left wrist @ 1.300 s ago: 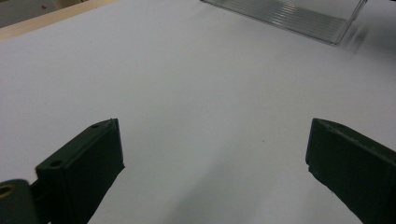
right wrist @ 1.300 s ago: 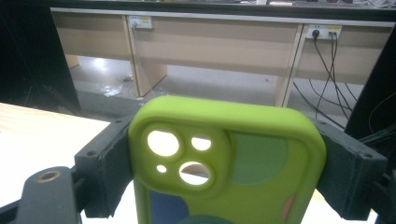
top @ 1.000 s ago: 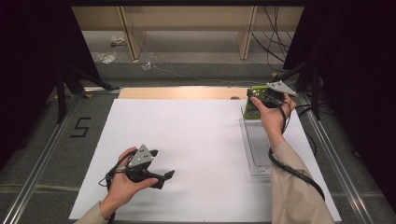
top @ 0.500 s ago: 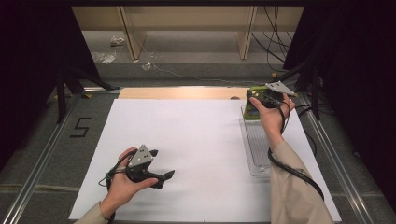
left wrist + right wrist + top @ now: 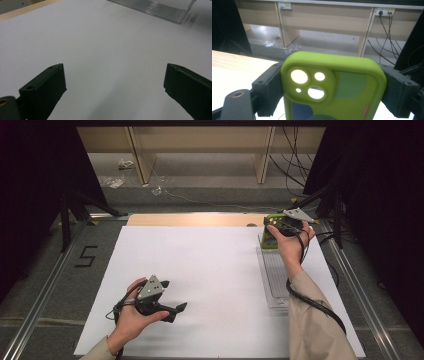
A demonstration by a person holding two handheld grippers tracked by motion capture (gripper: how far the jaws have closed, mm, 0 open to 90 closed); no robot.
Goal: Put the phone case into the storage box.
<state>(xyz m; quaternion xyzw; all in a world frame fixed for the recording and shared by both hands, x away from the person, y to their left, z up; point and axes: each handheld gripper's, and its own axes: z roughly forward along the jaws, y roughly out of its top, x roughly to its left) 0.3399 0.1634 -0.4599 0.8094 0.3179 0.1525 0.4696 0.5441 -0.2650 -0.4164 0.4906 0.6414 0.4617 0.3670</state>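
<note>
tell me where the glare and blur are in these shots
Right gripper view: light blows out white through the camera holes of the green phone case. Left gripper view: the near jaws look soft, and the clear tray is streaky. High view: the edges fall into deep shadow.

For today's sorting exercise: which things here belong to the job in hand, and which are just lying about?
In the job:
- phone case, held in the right gripper
- clear tray, below it
- left gripper, open, waiting over the white sheet

Lying about:
- plastic scraps on the floor
- cables
- the "5" mark

Phone case (image 5: 272, 227) above tray (image 5: 274, 275) (far end)
</note>
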